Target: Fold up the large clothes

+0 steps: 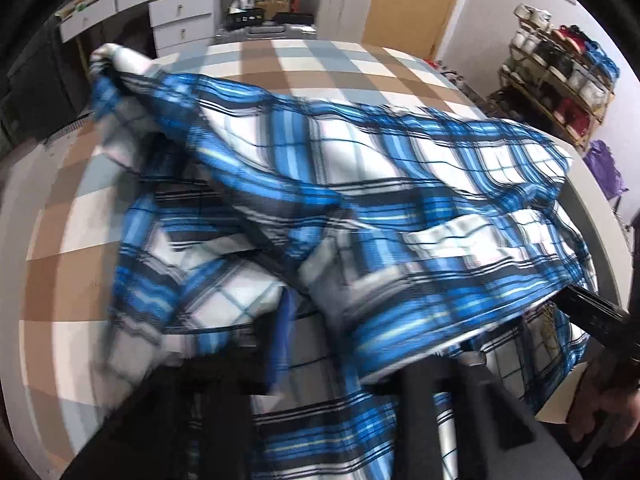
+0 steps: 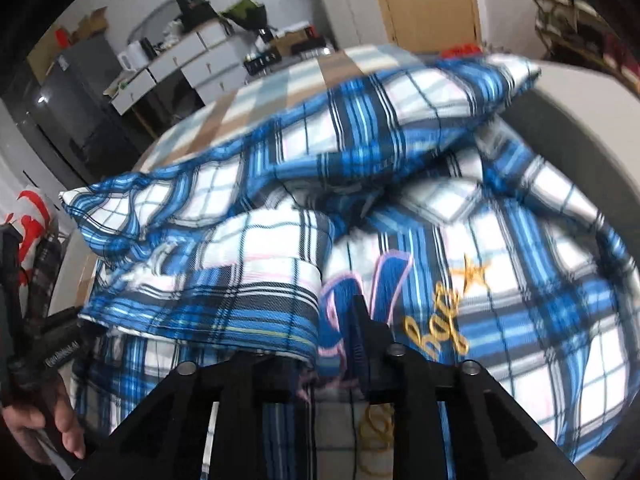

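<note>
A blue plaid shirt (image 1: 360, 184) is seen bunched and partly lifted over a checked table (image 1: 320, 60), motion-blurred in both views. In the left wrist view the left gripper (image 1: 332, 364) sits at 6 o'clock, its fingers buried under cloth; jaw state cannot be told, though fabric appears draped over or pinched there. In the right wrist view the right gripper (image 2: 340, 344) sits at 6 o'clock, one finger poking up against the embroidered panel (image 2: 404, 308); whether cloth is clamped cannot be told either. A sleeve or hem edge (image 2: 280, 152) is raised across 9 to 1 o'clock, above the rest of the pile. Risks, judged: the lifted layer may be dropped unevenly if either grip is only partial, leaving a crooked fold; several layers may be caught at once, since the cloth is bunched at both grippers; the far corner (image 1: 108, 56) at 10 o'clock in the left view lies near the table edge and could slide off if pulled. Blur suggests fast motion, so slack cloth could be flipped the wrong way. A shoe rack (image 1: 560, 76) stands well apart at 2 o'clock, no hazard.
</note>
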Demonstrator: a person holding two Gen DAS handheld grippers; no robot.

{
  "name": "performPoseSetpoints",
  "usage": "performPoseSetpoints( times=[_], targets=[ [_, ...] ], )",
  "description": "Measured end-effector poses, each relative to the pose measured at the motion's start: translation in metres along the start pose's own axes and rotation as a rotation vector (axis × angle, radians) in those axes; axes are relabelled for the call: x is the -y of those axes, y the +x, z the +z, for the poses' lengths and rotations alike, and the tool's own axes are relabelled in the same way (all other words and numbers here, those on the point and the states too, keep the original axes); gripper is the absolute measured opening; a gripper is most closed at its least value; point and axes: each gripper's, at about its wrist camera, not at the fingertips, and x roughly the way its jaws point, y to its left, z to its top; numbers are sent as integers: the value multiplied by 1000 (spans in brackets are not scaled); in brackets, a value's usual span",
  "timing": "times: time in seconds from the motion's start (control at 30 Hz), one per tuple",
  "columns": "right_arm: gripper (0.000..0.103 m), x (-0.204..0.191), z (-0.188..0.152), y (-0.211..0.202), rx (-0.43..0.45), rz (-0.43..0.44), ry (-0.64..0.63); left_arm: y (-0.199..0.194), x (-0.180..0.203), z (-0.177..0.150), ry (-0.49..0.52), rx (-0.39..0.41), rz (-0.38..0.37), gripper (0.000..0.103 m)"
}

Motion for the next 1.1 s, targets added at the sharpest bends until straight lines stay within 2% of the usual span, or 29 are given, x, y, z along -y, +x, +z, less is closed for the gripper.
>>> performPoseSetpoints(
  times=[0.03,0.07,0.13,0.17,0.2,0.33,0.43,0.5,0.6,0.67,0.77,0.87,0.93,1.03,1.07,1.1],
  targets=[
    [23,2,0,-3,-5,1,10,-2,-3,1,-2,7,5,63],
    [23,6,-1,-9,-1,3,26,-5,-10,3,4,23,-19,69],
    [35,14,-7,-22,23,22,57,-5,-19,6,8,8,-63,69],
    [47,16,-10,-28,41,30,62,-1,-23,7,2,-21,-82,69],
    [51,16,-12,-34,63,18,49,1,-26,9,-8,-36,-103,69],
    [51,-1,-5,-62,151,7,-27,-2,-34,13,-66,-53,-135,69],
    [51,-17,17,-83,209,-7,-112,-2,-32,18,-79,-47,-150,69],
    [52,-24,34,-88,199,1,-138,-1,-29,18,-47,-54,-127,69],
    [54,-27,38,-89,147,22,-128,-1,-25,7,-31,-68,-101,69],
    [54,-25,25,-89,126,3,-127,-4,-28,0,-30,-72,-91,69],
    [54,-9,-6,-90,104,-14,-89,-6,-31,1,-33,-84,-122,69],
    [56,4,-12,-84,91,-14,-32,-12,-30,-4,-23,-86,-144,69],
    [56,3,-1,-84,102,-22,-30,-14,-25,-7,18,-81,-127,69],
    [57,-15,35,-90,154,-23,-82,-11,-12,-10,115,-61,-52,69],
    [69,-25,50,-90,174,-20,-114,-9,-6,-13,153,-63,-27,69],
    [85,-36,68,-86,177,-17,-160,-6,-4,-12,179,-66,-10,69]
  ],
)
